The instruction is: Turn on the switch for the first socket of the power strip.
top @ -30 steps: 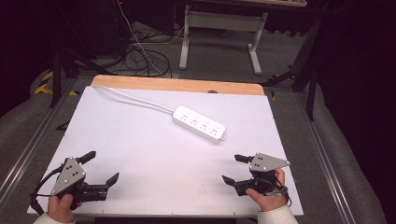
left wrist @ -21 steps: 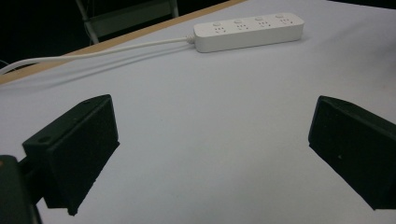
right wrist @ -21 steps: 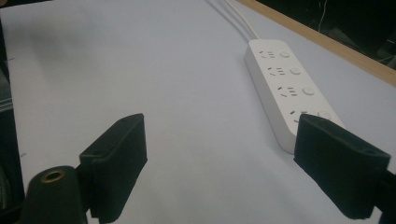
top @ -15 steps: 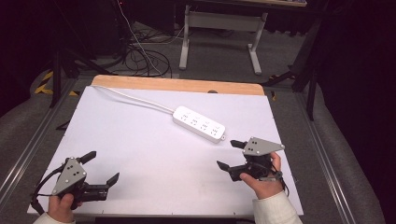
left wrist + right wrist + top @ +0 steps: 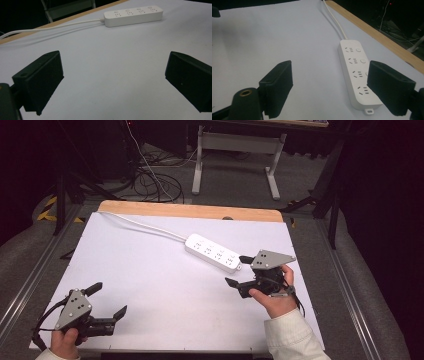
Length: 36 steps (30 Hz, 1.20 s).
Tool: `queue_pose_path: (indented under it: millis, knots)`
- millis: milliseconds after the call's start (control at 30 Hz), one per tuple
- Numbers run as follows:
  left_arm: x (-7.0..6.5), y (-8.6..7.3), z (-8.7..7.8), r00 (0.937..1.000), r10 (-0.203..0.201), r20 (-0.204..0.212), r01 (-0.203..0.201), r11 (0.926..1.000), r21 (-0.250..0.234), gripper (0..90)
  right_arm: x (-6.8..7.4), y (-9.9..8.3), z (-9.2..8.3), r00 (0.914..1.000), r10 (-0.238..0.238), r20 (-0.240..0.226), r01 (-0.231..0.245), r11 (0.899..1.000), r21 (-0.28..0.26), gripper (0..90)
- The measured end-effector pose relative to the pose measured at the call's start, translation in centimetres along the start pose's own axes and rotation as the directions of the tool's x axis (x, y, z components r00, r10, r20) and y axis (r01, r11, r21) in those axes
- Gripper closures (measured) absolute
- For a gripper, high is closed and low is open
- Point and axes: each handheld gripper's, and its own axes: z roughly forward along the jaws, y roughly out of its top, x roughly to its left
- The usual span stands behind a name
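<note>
A white power strip (image 5: 212,252) with several sockets lies flat on the white tabletop (image 5: 150,270), right of centre. Its white cable (image 5: 145,226) runs off to the far left corner. My right gripper (image 5: 236,270) hovers just in front of the strip's near end, open; its jaws have just been closing a little, with nothing between them. In the right gripper view the strip (image 5: 357,75) lies ahead, partly behind the right-hand jaw. My left gripper (image 5: 108,299) rests open at the near left corner, far from the strip (image 5: 133,15).
A wooden strip (image 5: 190,211) borders the table's far edge. Metal rails (image 5: 30,280) run along both sides. Beyond the table are a desk frame (image 5: 235,150) and floor cables (image 5: 155,180).
My right gripper has risen and moved forward and to the left, from the near right edge toward the strip's near end. The left gripper has stayed put.
</note>
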Motion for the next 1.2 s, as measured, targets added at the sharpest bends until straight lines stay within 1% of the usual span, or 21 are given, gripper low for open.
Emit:
queue_pose_path:
  millis: [200,333,500,600,667,767,800,833,867,900,933,967,1000,1033,1100,1133,1200]
  knots:
    - [0.0,-0.1,-0.1,0.9999,-0.005,-0.011,0.005,1.0000,0.001,2.2,-0.6,0.9,0.4,1.0000,-0.001,0.006,0.002,1.000,-0.008,21.9]
    - [0.0,-0.2,-0.3,0.9999,-0.012,-0.013,0.012,0.9999,0.000,2.2,-1.1,1.8,0.9,0.9997,-0.023,0.006,0.023,1.000,-0.004,24.2]
    - [0.0,-0.2,-0.3,0.9999,-0.009,-0.013,0.009,1.0000,0.002,2.1,-1.8,2.7,1.4,0.9998,-0.015,0.011,0.015,1.000,0.000,24.6]
    - [0.0,-0.2,-0.2,0.9999,-0.013,-0.010,0.013,0.9999,0.003,2.2,-2.0,2.9,1.7,0.9999,-0.008,0.010,0.008,1.000,-0.002,25.0]
    - [0.0,-0.2,-0.2,0.9999,-0.014,-0.009,0.014,0.9999,0.002,2.2,-2.2,3.2,2.2,0.9996,-0.022,0.017,0.022,1.000,-0.003,29.5]
    - [0.0,-0.2,-0.2,0.9998,-0.016,-0.008,0.016,0.9999,0.002,2.2,-2.6,3.5,2.6,0.9997,-0.015,0.018,0.015,1.000,-0.008,33.2]
    - [0.0,-0.2,-0.2,0.9998,-0.016,-0.008,0.016,0.9999,0.002,2.2,-2.6,3.5,2.6,0.9997,-0.015,0.018,0.015,1.000,-0.008,33.2]
    - [0.1,-0.2,-0.2,0.9999,-0.009,-0.010,0.009,1.0000,0.001,2.1,-3.0,3.6,2.9,0.9999,0.012,0.010,-0.012,1.000,-0.019,38.2]
    - [0.1,-0.2,-0.2,0.9999,-0.009,-0.010,0.009,1.0000,0.001,2.2,-3.0,3.6,2.9,0.9999,0.012,0.010,-0.012,1.000,-0.019,38.2]
    - [0.1,-0.2,-0.2,0.9999,-0.008,-0.011,0.008,1.0000,0.002,2.2,-3.2,3.6,3.3,0.9998,0.021,0.007,-0.021,1.000,-0.023,45.5]
    - [0.1,-0.2,-0.2,0.9999,-0.008,-0.011,0.008,1.0000,0.002,2.2,-3.3,3.6,3.5,0.9996,0.027,0.006,-0.027,0.999,-0.026,45.7]
    - [0.1,-0.2,-0.2,0.9999,-0.008,-0.011,0.008,1.0000,0.002,2.2,-3.4,3.7,3.7,0.9992,0.035,0.017,-0.035,0.999,-0.029,46.5]
    - [0.1,-0.2,-0.1,0.9998,-0.017,-0.009,0.017,0.9998,0.002,2.2,-3.5,3.7,3.9,0.9991,0.041,0.012,-0.041,0.999,-0.032,48.6]
    - [0.1,-0.2,-0.1,0.9998,-0.017,-0.009,0.017,0.9998,0.002,2.2,-3.6,3.8,4.2,0.9988,0.049,0.004,-0.049,0.998,-0.032,49.0]
    - [0.0,-0.2,-0.1,0.9999,-0.010,-0.007,0.010,0.9999,0.006,2.2,-3.7,4.0,4.4,0.9986,0.052,0.007,-0.052,0.998,-0.035,49.3]
    - [-0.1,-0.2,0.0,0.9999,-0.009,-0.004,0.010,0.9999,0.009,2.2,-3.9,4.2,4.9,0.9955,0.093,-0.013,-0.094,0.995,-0.030,50.2]
    - [0.0,-0.2,0.1,1.0000,0.003,-0.003,-0.003,0.9999,0.011,2.2,-4.1,4.4,5.3,0.9922,0.124,0.001,-0.124,0.991,-0.043,51.3]
